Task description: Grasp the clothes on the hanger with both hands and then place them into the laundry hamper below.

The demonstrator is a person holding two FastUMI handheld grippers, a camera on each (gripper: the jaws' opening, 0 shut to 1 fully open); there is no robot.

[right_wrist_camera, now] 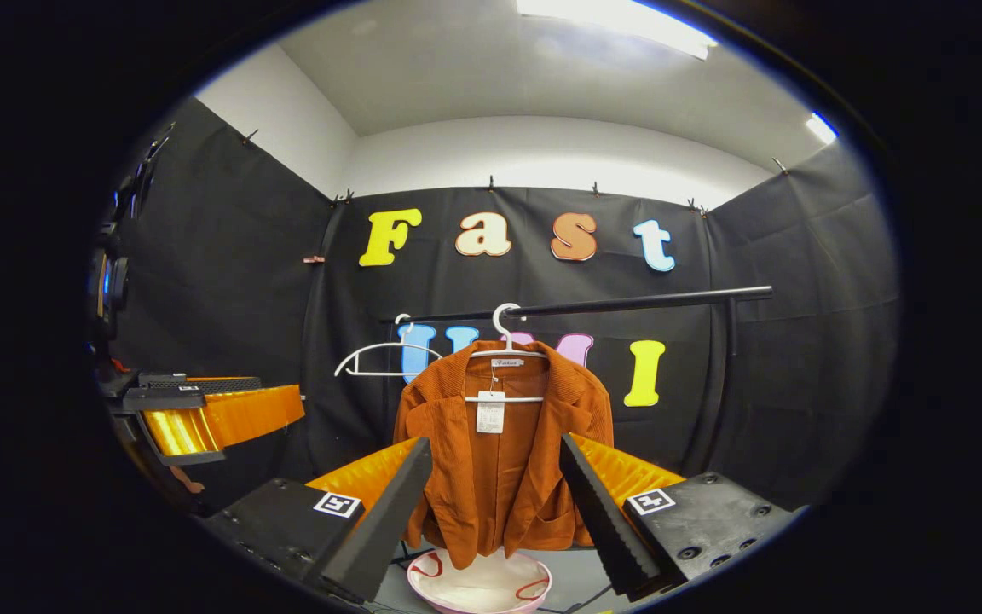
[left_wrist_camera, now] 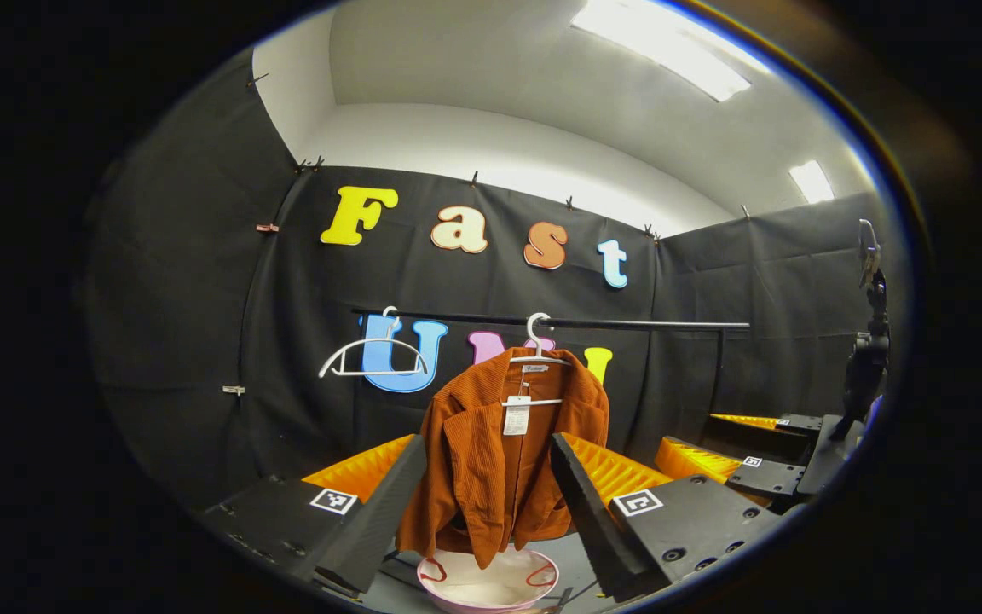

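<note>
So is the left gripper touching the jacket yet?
Apart. In the left gripper view the left gripper is open, and the jacket hangs on its hanger well beyond the fingers.

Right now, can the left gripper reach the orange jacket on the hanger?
Probably yes. The left gripper is open and faces the orange jacket on its hanger, with nothing between them. It is not yet touching.

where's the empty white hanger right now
In both views the empty hanger hangs on the black rail, left of the orange jacket on its own hanger.
</note>
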